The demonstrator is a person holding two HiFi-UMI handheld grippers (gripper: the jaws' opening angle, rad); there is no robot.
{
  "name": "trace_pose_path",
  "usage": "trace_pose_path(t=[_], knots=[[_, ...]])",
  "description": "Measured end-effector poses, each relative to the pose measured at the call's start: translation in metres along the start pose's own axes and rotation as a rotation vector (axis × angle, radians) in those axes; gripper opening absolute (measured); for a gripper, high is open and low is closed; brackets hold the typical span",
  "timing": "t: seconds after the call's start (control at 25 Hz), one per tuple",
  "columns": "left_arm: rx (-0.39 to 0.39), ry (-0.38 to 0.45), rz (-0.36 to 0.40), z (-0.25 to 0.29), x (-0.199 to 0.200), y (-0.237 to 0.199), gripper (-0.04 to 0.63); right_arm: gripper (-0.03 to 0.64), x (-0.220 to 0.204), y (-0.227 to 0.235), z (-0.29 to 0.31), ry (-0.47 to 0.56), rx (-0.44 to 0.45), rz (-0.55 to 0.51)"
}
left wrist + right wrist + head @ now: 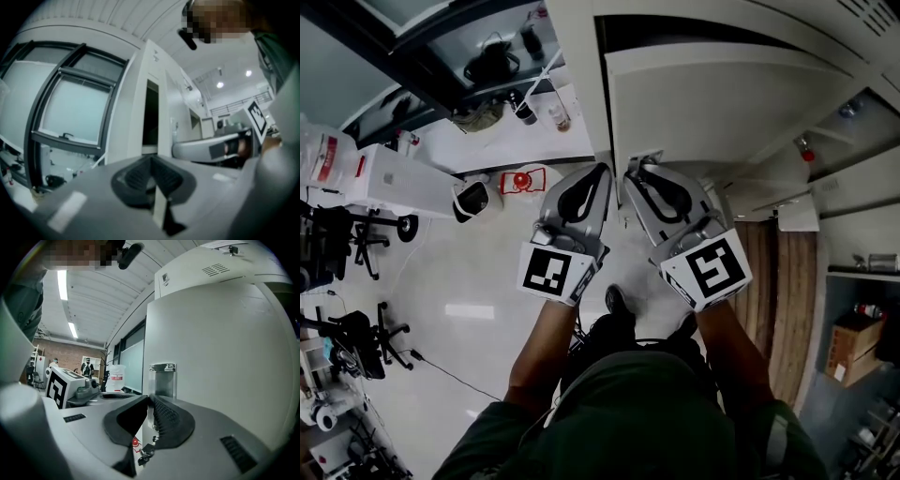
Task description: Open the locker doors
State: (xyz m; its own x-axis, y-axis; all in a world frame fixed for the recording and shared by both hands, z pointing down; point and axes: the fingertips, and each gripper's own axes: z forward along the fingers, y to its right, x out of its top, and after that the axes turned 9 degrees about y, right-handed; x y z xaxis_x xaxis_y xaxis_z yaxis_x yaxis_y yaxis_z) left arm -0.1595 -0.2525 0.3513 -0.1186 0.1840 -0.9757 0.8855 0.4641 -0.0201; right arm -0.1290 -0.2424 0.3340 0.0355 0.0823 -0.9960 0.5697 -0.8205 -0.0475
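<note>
The chief risk is judged to be a slip. The right gripper is closed on only the lower part of the small handle, with its pads pinching near their tips, so a pull made at an angle to the locker door could drag them off the smooth metal. A second hazard is posed by the left gripper. Its pads are drawn together with nothing surely held, and it is carried just beside the right one, close to the locker's edge, where a swinging door could be blocked or struck. A bunch of keys appears to hang below the handle and could be snagged by the lower jaw. The door itself is seen directly ahead of the person as a plain, pale sheet-metal panel, smooth and unmarked. The handle, a narrow upright tab with a bright cap, is set near the door's left edge. Vent slots are cut in the panel above. In the head view a dark band is shown along the door's far edge — it cannot be settled whether the door is ajar or a compartment above stands open.
</note>
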Motion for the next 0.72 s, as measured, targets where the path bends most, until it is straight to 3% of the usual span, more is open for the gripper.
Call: trace_pose_path(t=[0.72], knots=[[0.074, 0.01, -0.004, -0.05, 0.012, 0.113, -0.003, 0.044, 0.012, -0.031, -0.124, 0.037, 0.066, 0.041]])
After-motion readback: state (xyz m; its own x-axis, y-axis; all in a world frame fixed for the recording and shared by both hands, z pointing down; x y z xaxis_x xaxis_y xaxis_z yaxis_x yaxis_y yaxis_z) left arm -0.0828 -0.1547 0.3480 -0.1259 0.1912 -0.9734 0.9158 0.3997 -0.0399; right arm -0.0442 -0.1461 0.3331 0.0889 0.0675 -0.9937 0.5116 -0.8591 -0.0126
